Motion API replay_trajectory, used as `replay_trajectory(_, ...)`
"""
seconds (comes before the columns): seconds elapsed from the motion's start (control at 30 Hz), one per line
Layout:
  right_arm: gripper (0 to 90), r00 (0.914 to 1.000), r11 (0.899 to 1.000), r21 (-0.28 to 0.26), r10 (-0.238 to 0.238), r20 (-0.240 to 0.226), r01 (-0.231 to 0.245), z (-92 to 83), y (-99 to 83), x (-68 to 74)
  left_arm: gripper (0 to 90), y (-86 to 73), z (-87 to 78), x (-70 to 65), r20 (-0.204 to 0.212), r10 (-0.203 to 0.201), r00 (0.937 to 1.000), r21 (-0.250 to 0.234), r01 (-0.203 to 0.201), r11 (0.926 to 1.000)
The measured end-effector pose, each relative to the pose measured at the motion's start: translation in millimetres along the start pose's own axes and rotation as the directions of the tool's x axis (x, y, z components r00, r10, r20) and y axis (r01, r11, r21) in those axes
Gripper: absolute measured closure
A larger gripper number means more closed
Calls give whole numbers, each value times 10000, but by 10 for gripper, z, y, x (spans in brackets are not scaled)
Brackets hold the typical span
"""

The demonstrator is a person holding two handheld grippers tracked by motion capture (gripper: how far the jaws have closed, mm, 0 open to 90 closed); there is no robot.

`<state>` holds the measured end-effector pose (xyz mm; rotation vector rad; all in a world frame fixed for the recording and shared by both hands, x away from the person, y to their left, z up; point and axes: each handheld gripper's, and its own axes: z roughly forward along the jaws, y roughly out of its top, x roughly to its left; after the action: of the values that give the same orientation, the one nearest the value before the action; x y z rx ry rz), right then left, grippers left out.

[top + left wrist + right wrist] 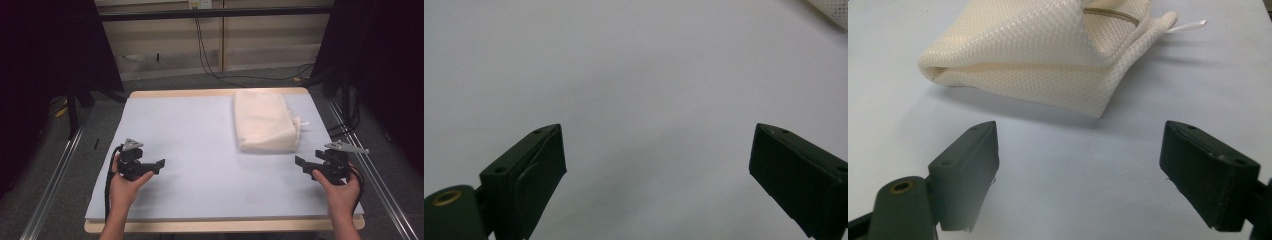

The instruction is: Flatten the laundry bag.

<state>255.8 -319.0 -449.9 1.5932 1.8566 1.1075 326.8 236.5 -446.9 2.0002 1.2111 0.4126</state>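
1. Tongs of the left hand (161,165) rest low over the counter (200,165) at about 8 o'clock in the high view, and they point toward 3 o'clock. In the left gripper view the two black jaws stand wide apart, with nothing between them but the pale counter cover.
2. Tongs of the right hand (298,163) are at about 4 o'clock in the high view, and they point toward 9 o'clock. Their jaws also stand wide apart and hold nothing.
3. Cream mesh bag (265,121) lies folded flat on the counter at about 1 o'clock, well apart from the left tongs and nearer to the right tongs.
4. In the right gripper view the mesh bag (1048,55) lies at 12 o'clock beyond the jaws, not touching them, and a white ribbon tab (1193,25) sticks out at its far side.
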Motion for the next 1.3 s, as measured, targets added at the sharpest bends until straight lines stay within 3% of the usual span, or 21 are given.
replay_trajectory(0.1,224,9999,9999,15,-137,78,137,51,0,42,78,-8,2,11,107,-125,9999,-45,125,9999)
replay_trajectory(0.47,245,9988,9993,119,-346,353,342,173,124,162,79,-18,56,-34,211,52,9998,130,-55,9999)
replay_trajectory(0.67,261,9983,9992,11,-393,438,393,238,302,181,80,-19,71,-46,253,186,9995,311,-194,9993)
replay_trajectory(0.83,268,9987,9993,254,-286,415,275,328,436,208,79,-24,85,-60,315,21,9995,218,-27,9998)
replay_trajectory(0.87,271,9991,9993,283,-254,342,244,348,450,217,79,-22,73,-42,391,138,9991,333,-152,9993)
replay_trajectory(1.03,293,9971,9968,555,-607,460,581,439,467,282,78,-24,77,-34,404,-56,9992,263,46,9996)
replay_trajectory(1.13,328,9969,9966,607,-591,525,559,461,470,273,78,-24,80,-23,509,72,9987,392,-92,9992)
replay_trajectory(1.27,421,9966,9968,599,-572,586,536,465,481,226,78,-23,97,-42,485,-75,9988,325,60,9995)
replay_trajectory(1.3,440,9963,9964,635,-603,606,565,467,484,218,78,-19,92,-33,506,83,9987,409,-104,9991)
